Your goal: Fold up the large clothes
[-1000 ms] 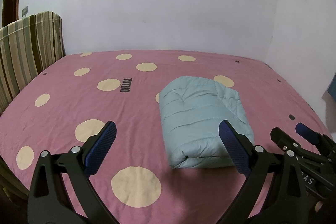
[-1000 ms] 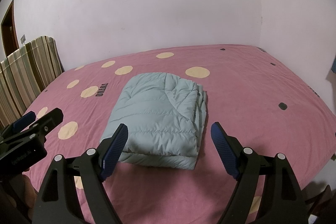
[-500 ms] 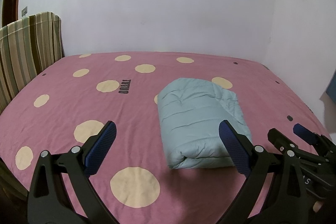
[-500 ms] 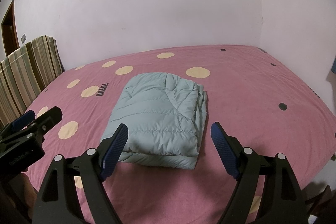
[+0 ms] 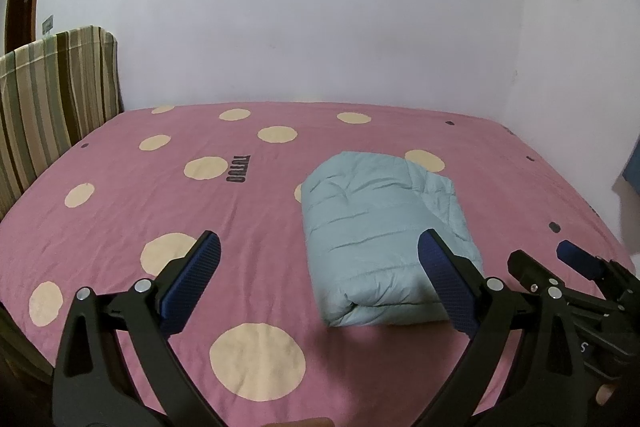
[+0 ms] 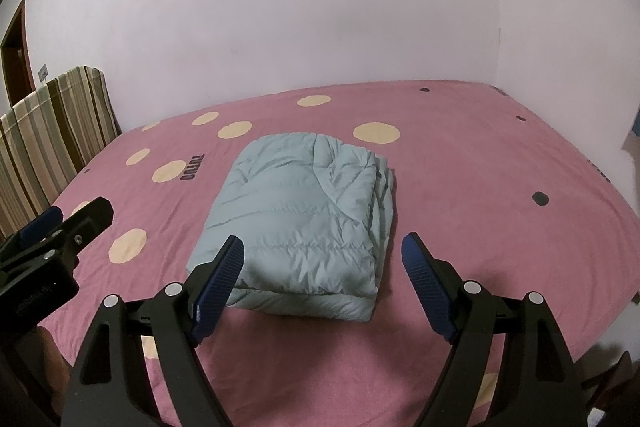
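A light blue padded jacket (image 5: pixel 380 227) lies folded into a thick rectangle on the pink bed; it also shows in the right wrist view (image 6: pixel 304 223). My left gripper (image 5: pixel 320 247) is open and empty, held above the bed's near edge, left of and short of the jacket. My right gripper (image 6: pixel 324 251) is open and empty, just short of the jacket's near edge. Each gripper shows at the edge of the other's view: the right one (image 5: pixel 576 267) and the left one (image 6: pixel 52 223).
The bed (image 5: pixel 120 207) has a pink sheet with cream dots and dark lettering (image 5: pixel 238 171). A striped headboard (image 5: pixel 48 99) stands at the left. White walls close the far side and right. A doorframe (image 6: pixel 16 47) is far left.
Both grippers have drawn back slightly and tilted up a little; the jacket sits a bit lower and farther in view. The jacket itself has not moved.
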`<action>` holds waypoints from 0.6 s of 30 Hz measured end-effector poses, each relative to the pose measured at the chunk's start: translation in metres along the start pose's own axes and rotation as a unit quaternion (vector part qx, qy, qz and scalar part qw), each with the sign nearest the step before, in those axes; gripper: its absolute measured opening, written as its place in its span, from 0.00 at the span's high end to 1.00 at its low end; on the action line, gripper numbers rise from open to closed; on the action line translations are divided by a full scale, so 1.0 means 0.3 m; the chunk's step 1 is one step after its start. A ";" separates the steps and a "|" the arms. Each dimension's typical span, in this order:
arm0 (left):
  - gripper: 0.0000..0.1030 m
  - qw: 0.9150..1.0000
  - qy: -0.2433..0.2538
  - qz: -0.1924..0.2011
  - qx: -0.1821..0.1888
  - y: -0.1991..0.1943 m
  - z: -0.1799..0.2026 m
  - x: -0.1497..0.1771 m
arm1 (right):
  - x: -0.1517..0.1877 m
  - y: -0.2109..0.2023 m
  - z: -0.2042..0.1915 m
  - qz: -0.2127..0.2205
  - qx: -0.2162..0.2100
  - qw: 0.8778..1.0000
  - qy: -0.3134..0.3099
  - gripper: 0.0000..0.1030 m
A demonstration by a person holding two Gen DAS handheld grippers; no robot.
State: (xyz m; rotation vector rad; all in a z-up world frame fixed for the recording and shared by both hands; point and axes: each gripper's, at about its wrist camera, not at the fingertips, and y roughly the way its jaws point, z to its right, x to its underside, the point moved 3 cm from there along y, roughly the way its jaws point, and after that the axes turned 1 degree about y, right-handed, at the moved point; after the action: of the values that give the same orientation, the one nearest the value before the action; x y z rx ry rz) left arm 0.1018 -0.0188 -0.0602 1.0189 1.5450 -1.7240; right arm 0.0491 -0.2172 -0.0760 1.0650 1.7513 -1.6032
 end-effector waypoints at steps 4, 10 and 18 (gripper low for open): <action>0.02 1.000 -0.005 -0.012 0.015 0.023 -0.001 0.006 | 0.000 0.012 0.006 -0.004 -0.001 1.000 -0.002 0.22; 0.02 1.000 -0.004 -0.004 -0.003 0.031 0.006 0.008 | 0.001 0.030 0.015 -0.010 -0.003 1.000 -0.004 0.22; 0.02 1.000 -0.007 0.010 -0.005 0.049 -0.005 0.012 | 0.004 0.049 0.020 -0.012 -0.007 1.000 -0.003 0.22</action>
State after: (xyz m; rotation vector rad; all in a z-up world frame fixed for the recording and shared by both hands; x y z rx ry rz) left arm 0.1124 -0.0191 -0.0710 1.0114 1.5290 -1.7047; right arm 0.0599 -0.2230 -0.0863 1.0351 1.7755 -1.6046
